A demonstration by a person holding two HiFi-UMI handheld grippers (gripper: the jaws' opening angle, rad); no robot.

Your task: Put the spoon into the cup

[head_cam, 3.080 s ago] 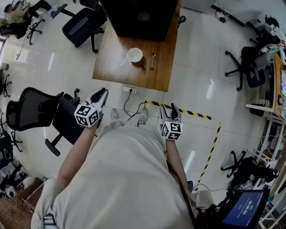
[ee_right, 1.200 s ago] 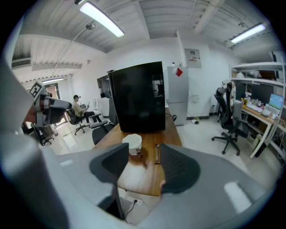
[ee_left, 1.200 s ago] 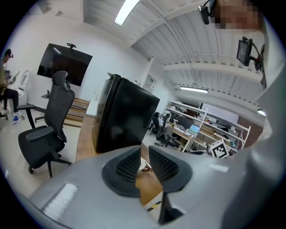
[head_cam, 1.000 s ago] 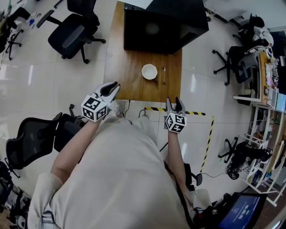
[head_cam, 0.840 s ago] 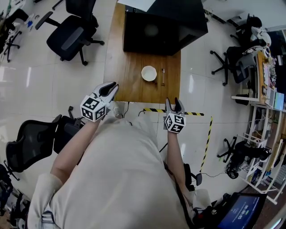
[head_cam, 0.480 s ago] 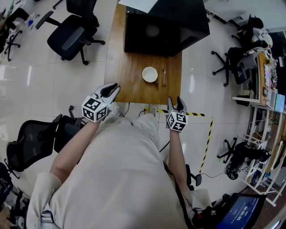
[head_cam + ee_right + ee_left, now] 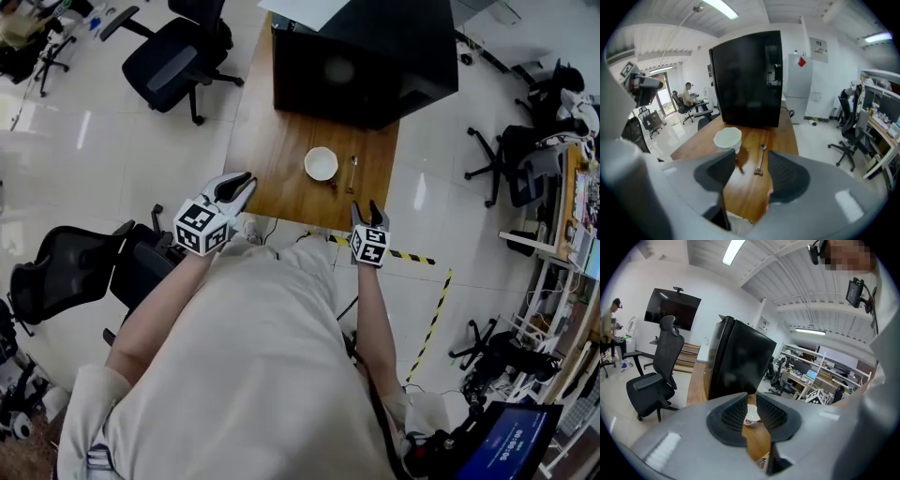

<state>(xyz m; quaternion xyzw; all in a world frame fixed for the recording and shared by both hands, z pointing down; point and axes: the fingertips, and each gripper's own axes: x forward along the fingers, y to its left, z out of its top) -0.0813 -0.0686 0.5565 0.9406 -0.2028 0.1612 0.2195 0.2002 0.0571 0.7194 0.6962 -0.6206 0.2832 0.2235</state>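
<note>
Firstly, spoon (image 7: 352,173): lay on table (image 7: 272,141) beside cup (image 7: 322,163), apart, long axis running near edge to black box (image 7: 361,56).
Left gripper (image 7: 246,178): jaws narrowly parted, empty.
Right gripper (image 7: 367,208): jaws spread, empty.

Spoon (image 7: 352,173) lies beside cup (image 7: 322,163)

Metal spoon (image 7: 352,172) lies flat beside white cup (image 7: 322,163).

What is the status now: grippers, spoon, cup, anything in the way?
Left gripper empty, jaws narrowly apart; right gripper open, empty, at table edge. Spoon flat on table, right of cup. Nothing in the way.
</note>
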